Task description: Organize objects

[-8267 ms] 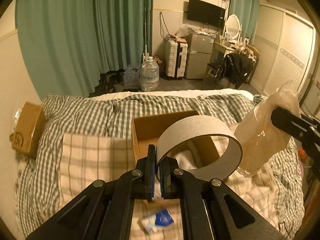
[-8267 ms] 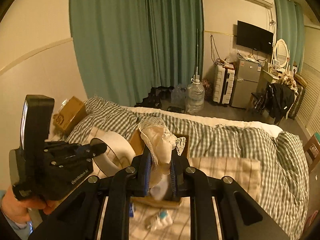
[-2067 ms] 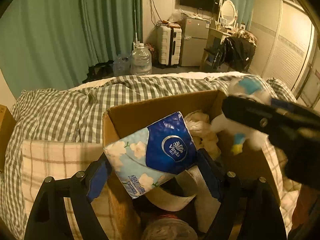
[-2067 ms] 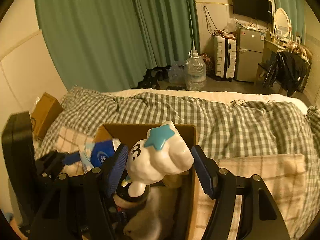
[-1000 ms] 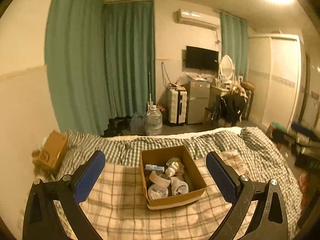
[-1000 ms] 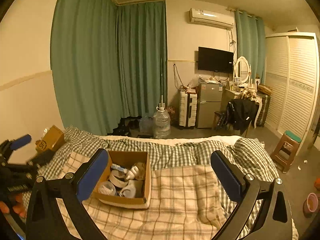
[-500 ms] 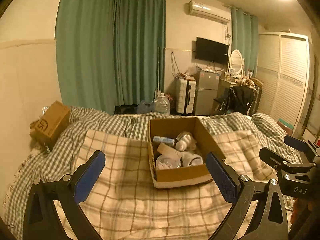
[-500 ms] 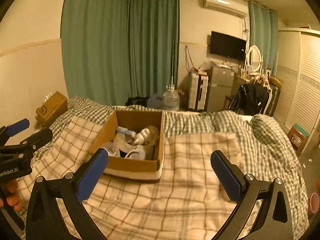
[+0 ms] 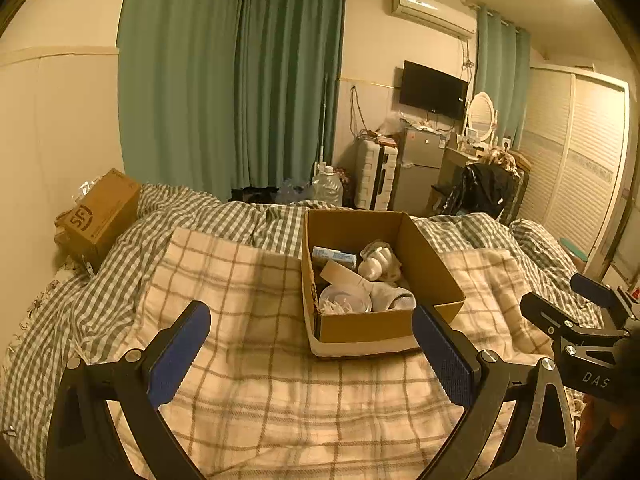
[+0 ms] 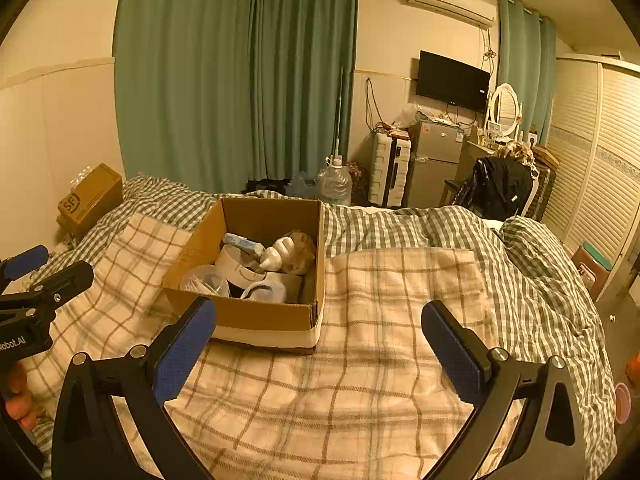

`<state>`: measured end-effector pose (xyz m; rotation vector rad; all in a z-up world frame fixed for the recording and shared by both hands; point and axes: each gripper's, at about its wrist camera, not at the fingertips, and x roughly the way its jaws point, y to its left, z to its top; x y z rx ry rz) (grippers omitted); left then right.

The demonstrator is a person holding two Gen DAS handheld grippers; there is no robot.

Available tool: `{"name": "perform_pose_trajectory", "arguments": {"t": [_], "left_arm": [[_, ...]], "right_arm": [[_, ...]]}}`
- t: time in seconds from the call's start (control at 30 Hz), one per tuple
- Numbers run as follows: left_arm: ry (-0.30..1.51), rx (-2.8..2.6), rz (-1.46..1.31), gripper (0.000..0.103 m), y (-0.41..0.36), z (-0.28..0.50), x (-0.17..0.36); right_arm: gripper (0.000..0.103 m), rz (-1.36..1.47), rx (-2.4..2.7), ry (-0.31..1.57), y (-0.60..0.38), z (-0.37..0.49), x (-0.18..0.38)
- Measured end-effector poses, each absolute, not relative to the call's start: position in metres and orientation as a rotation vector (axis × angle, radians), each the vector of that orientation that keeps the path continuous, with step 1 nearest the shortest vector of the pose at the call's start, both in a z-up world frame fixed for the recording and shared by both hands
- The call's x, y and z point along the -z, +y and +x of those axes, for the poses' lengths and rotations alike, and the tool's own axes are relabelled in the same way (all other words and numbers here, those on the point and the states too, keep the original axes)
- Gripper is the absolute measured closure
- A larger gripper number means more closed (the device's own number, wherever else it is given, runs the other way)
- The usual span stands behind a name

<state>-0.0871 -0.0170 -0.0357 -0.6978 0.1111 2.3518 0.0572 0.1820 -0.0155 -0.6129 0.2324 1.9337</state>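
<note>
The cardboard box [image 9: 372,280] sits on the bed, on top of a checked blanket [image 9: 280,392]. It is open at the top and full of small things. Inside the box, a blue tissue pack [image 9: 334,257] lies by the far wall. A white toy figure [image 9: 376,266] sits near the middle. A cardboard tape ring [image 9: 340,274] lies just beside the toy. A clear round tub [image 9: 345,299] rests by the near wall of the box, next to a white cup [image 9: 394,298].

The left tongs [image 9: 310,356] are spread wide and hold nothing. They hang above the blanket, on the near side of the box. The right tongs [image 10: 318,354] are also spread wide and hold nothing. They sit near the box too, a bit to its right.

A brown parcel box [image 9: 100,216] rests far to the left of the cardboard box, by the wall. Behind the box stands a big water bottle [image 9: 327,189] on the floor, in front of green curtains [image 9: 232,80].
</note>
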Motion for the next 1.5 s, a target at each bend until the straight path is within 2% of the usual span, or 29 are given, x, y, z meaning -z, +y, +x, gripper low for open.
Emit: {"name": "perform_pose_trajectory", "arguments": {"t": [1.5], "left_arm": [[0.140, -2.343, -0.716, 0.000, -0.012, -0.089, 0.039]], "right_arm": [[0.000, -0.639, -1.938, 0.219, 0.181, 0.048, 0.021]]}}
